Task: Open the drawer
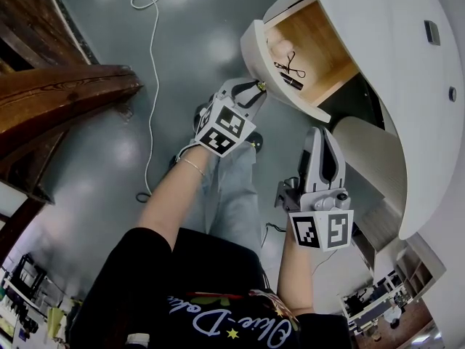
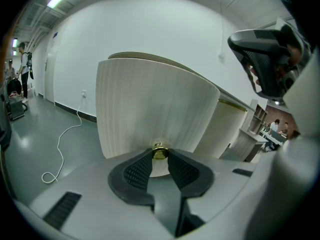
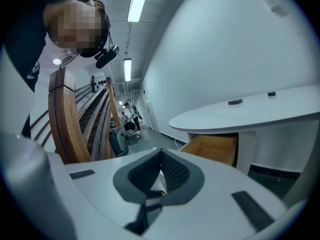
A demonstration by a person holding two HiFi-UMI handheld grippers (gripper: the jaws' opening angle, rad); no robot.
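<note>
The white curved desk (image 1: pixel 378 57) has its drawer (image 1: pixel 320 42) pulled out, showing a wooden inside. In the left gripper view the ribbed drawer front (image 2: pixel 150 109) fills the middle, with a small brass knob (image 2: pixel 160 151) low on it. My left gripper (image 2: pixel 160 155) is shut on that knob, one pad on each side. From the head view, the left gripper (image 1: pixel 256 89) meets the drawer front (image 1: pixel 254 49) at its lower edge. My right gripper (image 1: pixel 324 135) hangs apart, below the drawer, shut and empty; in its own view the right gripper (image 3: pixel 160 156) points past the open drawer (image 3: pixel 212 146).
A small black cable and a dark stick-like item (image 1: pixel 290 75) lie in the drawer. A white cord (image 1: pixel 151 86) runs over the grey floor. A wooden stair rail (image 1: pixel 58 93) stands at the left. A ribbed curved cabinet (image 1: pixel 367 155) sits under the desk by the right gripper.
</note>
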